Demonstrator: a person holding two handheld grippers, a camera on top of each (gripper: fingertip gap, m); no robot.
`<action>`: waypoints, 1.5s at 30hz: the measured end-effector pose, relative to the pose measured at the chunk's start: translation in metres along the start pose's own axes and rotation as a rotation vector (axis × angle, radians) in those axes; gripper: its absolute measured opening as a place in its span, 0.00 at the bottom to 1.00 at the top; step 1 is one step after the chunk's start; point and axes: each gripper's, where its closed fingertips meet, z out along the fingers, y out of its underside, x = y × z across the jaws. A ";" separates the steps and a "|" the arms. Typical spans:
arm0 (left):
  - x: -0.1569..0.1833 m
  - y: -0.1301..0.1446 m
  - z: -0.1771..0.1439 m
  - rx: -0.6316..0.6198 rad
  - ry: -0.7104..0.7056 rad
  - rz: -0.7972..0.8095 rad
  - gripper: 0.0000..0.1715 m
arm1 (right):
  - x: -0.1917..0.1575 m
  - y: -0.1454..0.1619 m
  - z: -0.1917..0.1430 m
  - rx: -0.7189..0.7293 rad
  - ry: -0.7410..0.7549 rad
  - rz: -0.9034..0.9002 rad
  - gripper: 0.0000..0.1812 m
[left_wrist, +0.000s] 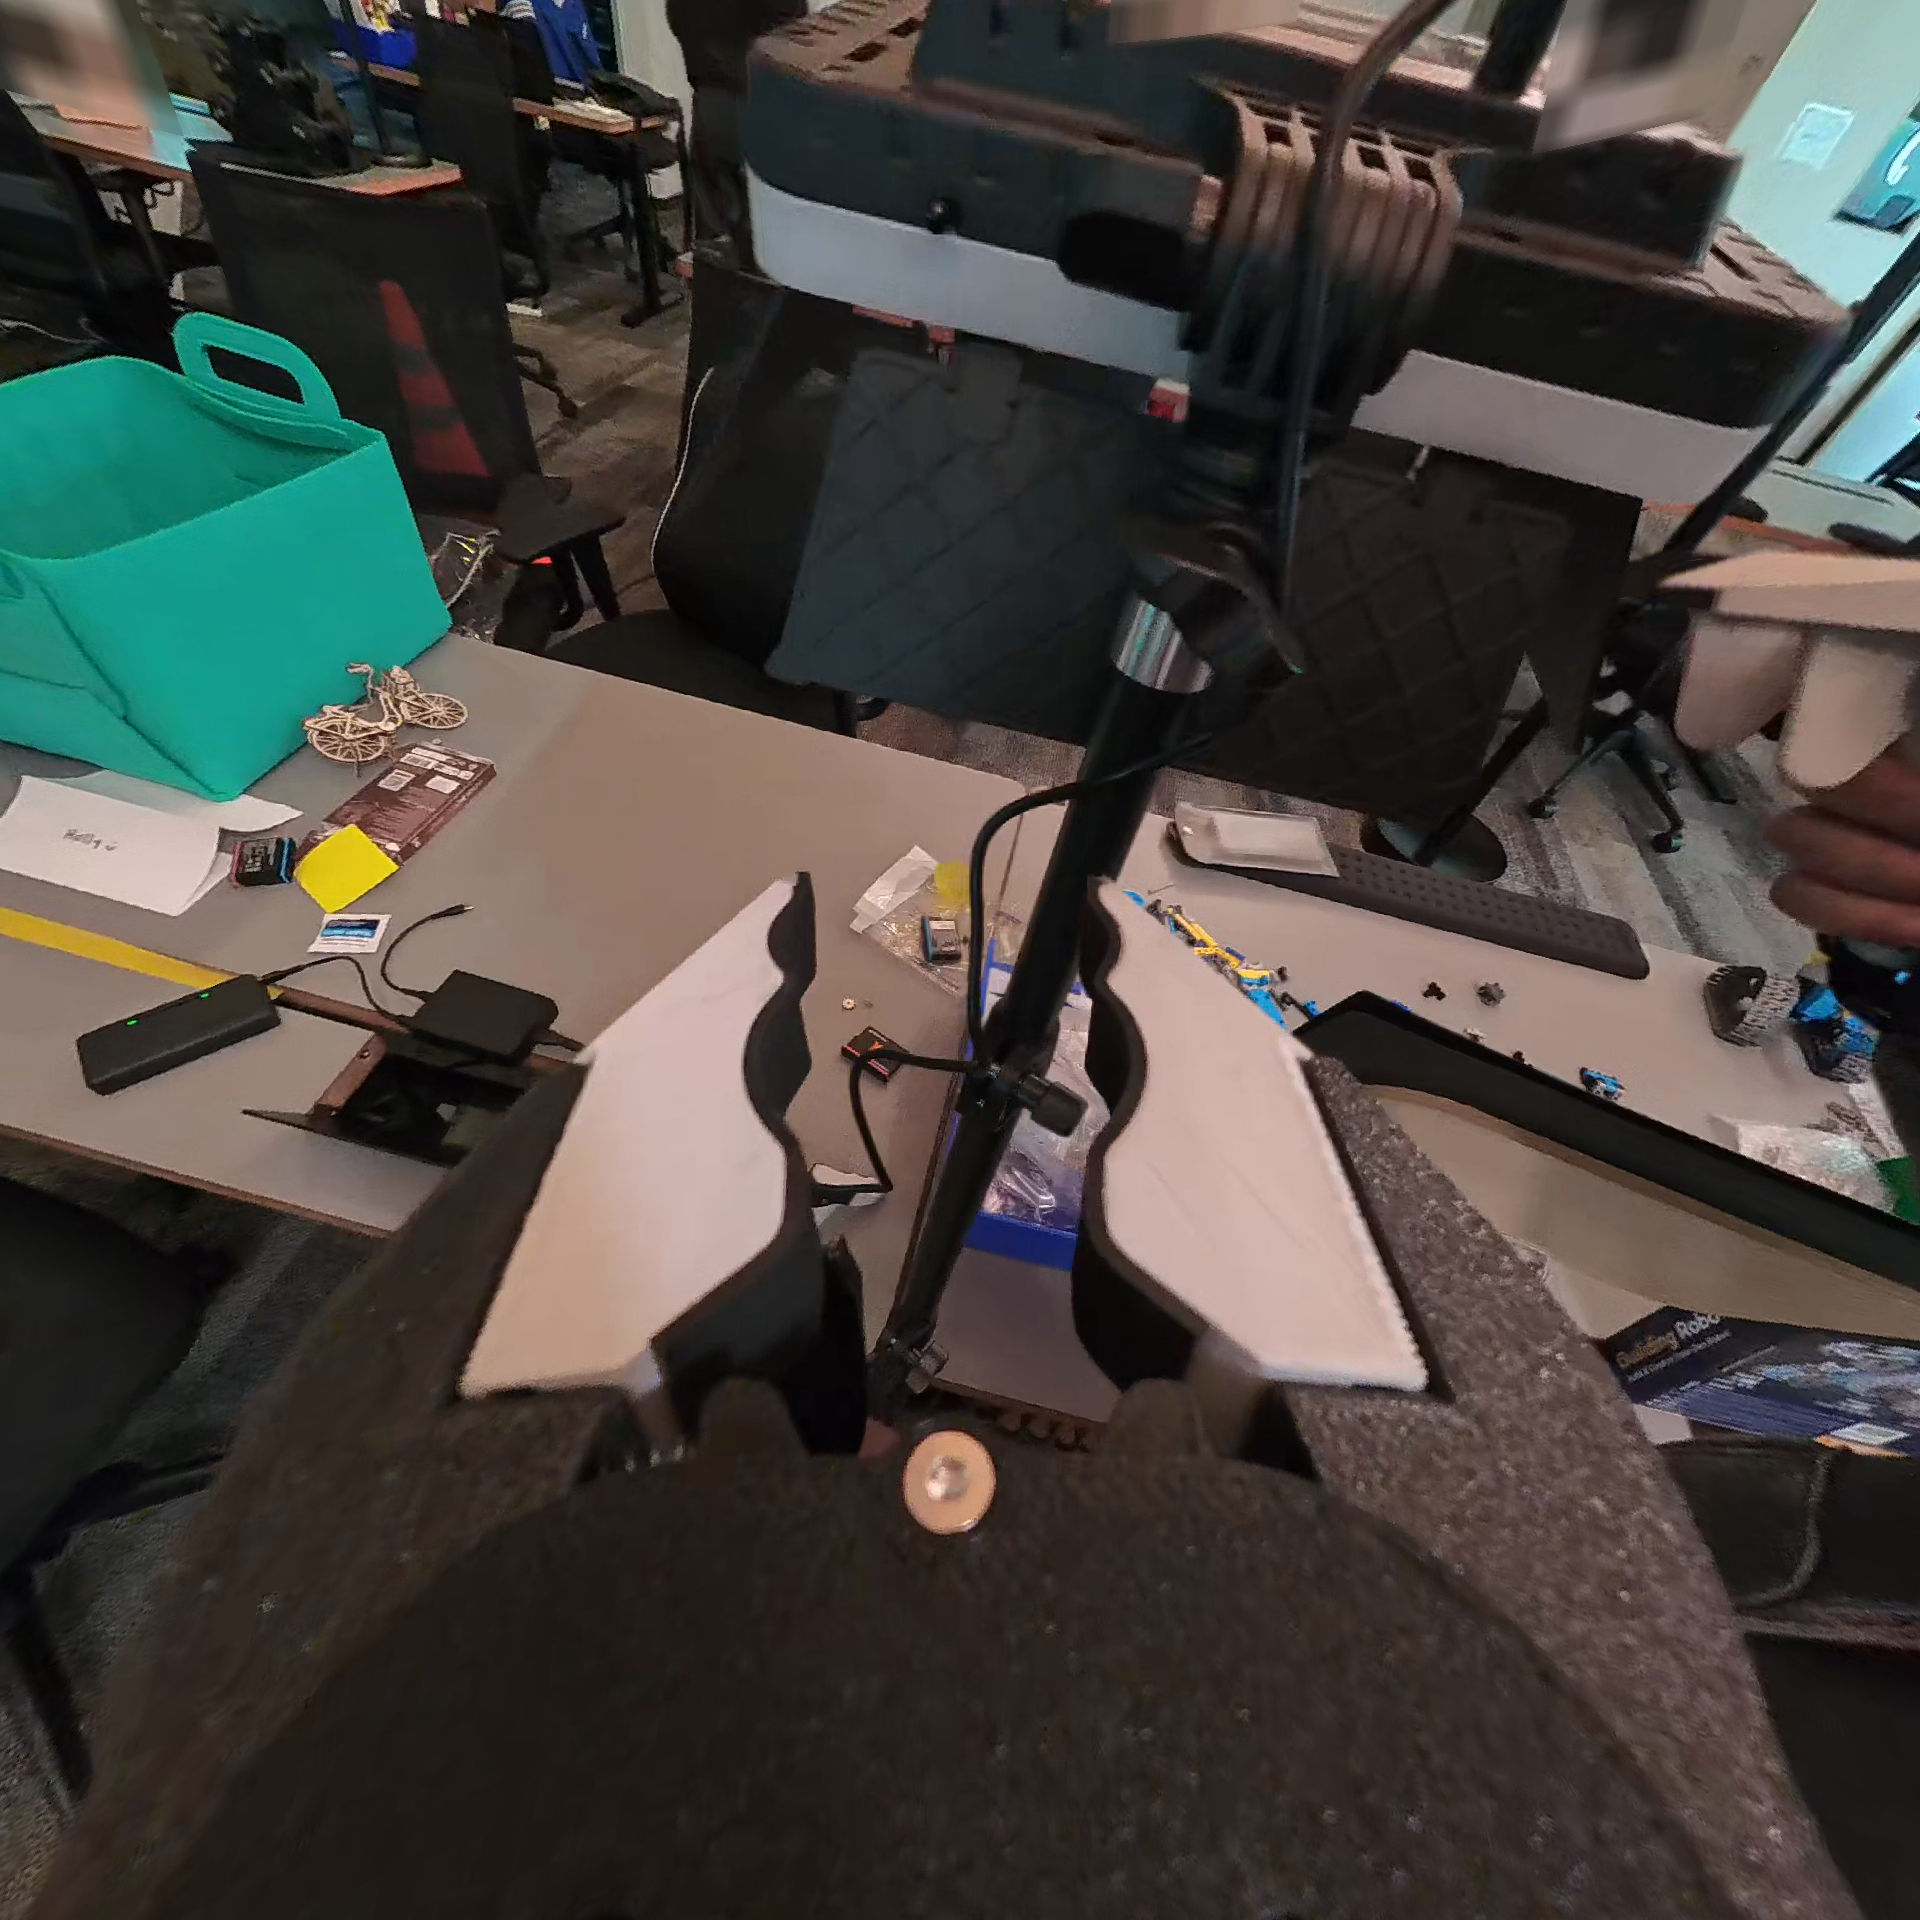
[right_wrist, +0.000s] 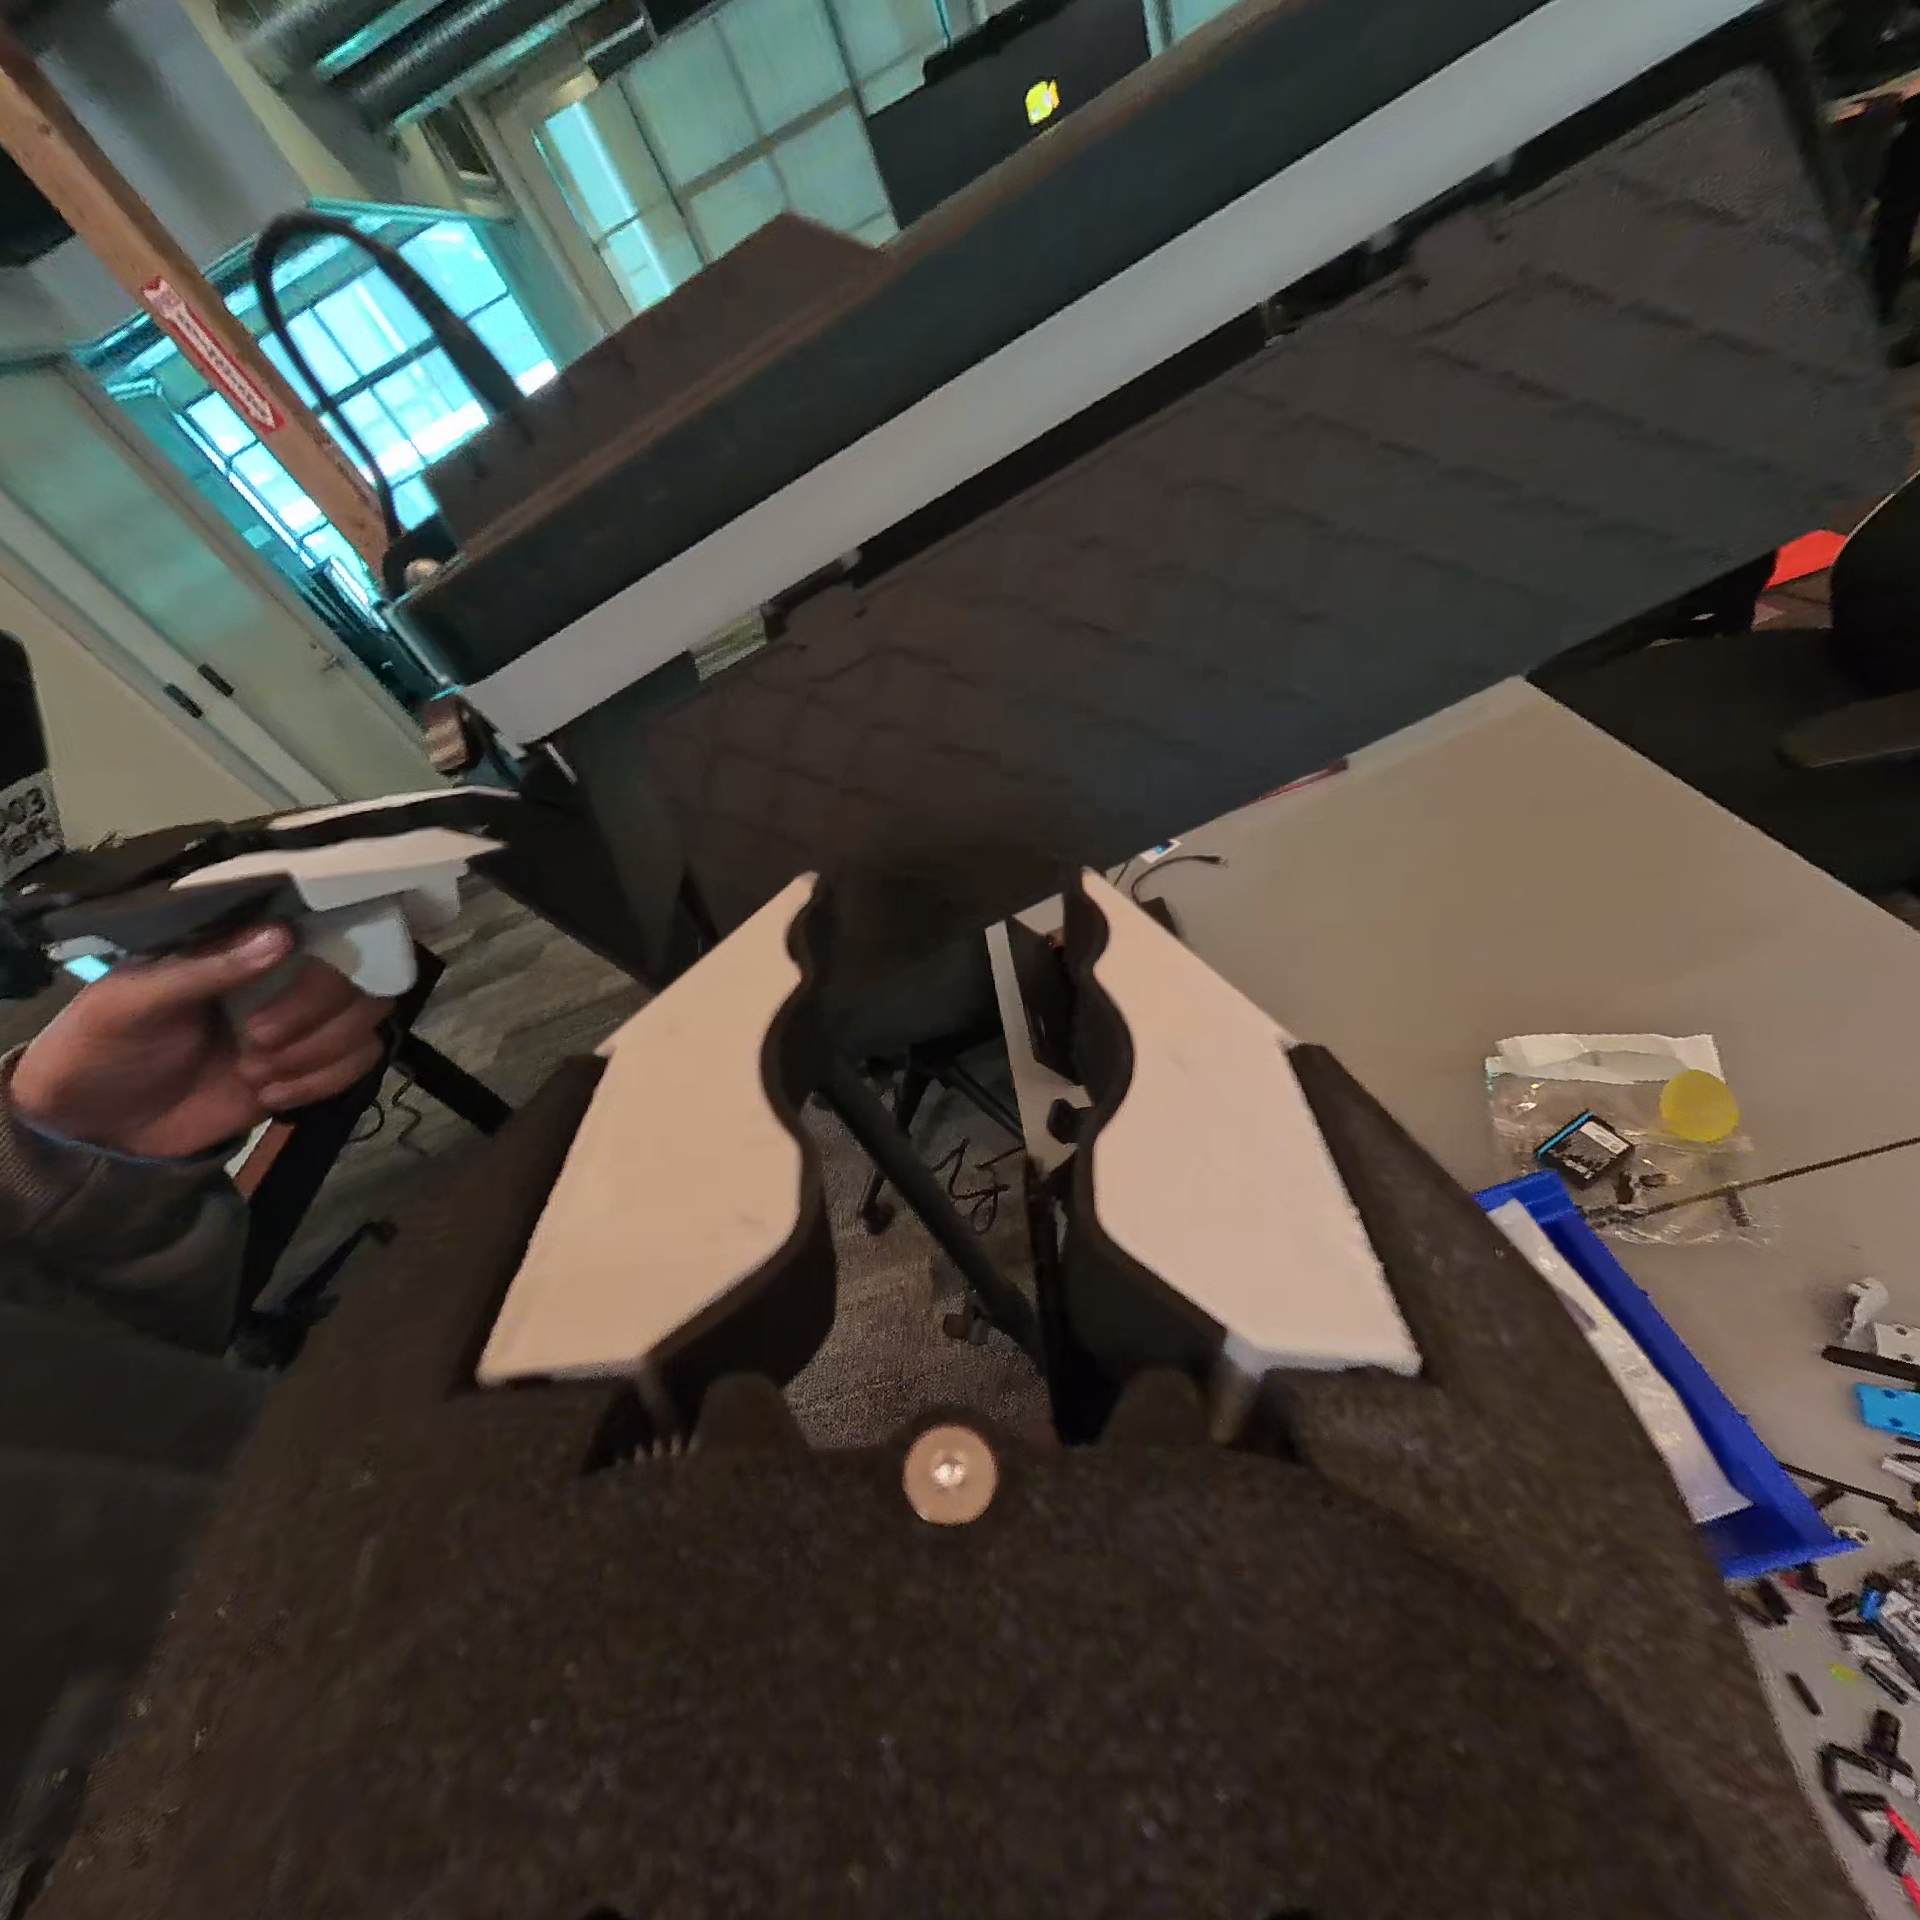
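My left gripper (left_wrist: 945, 894) is open and empty, held above the near edge of a grey table (left_wrist: 675, 810). A black stand pole (left_wrist: 1081, 894) rises from the table edge and shows between its two white fingers, apart from both. The pole carries a large black-and-white device (left_wrist: 1039, 249) overhead. My right gripper (right_wrist: 945, 894) is open and empty, in the air over the table's left end, pointing under the same device (right_wrist: 935, 436). The right gripper (left_wrist: 1808, 634) also shows at the right edge of the left wrist view, and the left gripper (right_wrist: 343, 883) in a hand (right_wrist: 187, 1039) at the left of the right wrist view.
A teal felt basket (left_wrist: 187, 540), a small wooden bicycle model (left_wrist: 384, 707), a power bank (left_wrist: 177, 1029) and cables lie at the left. A blue bin (right_wrist: 1662, 1351), a plastic bag of parts (right_wrist: 1621, 1132) and loose building bricks (left_wrist: 1787, 1008) lie at the right. A black chair (left_wrist: 935, 540) stands behind the table.
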 end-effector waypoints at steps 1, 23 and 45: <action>-0.002 -0.001 0.002 -0.002 0.003 -0.004 0.29 | -0.005 0.003 0.002 -0.006 -0.005 -0.007 0.24; -0.063 0.062 0.024 -0.523 0.235 0.317 0.32 | -0.068 0.147 0.006 -0.207 -0.019 0.049 0.24; -0.103 -0.019 0.072 -0.075 1.012 0.493 0.36 | -0.135 0.055 0.019 0.128 0.874 -0.200 0.25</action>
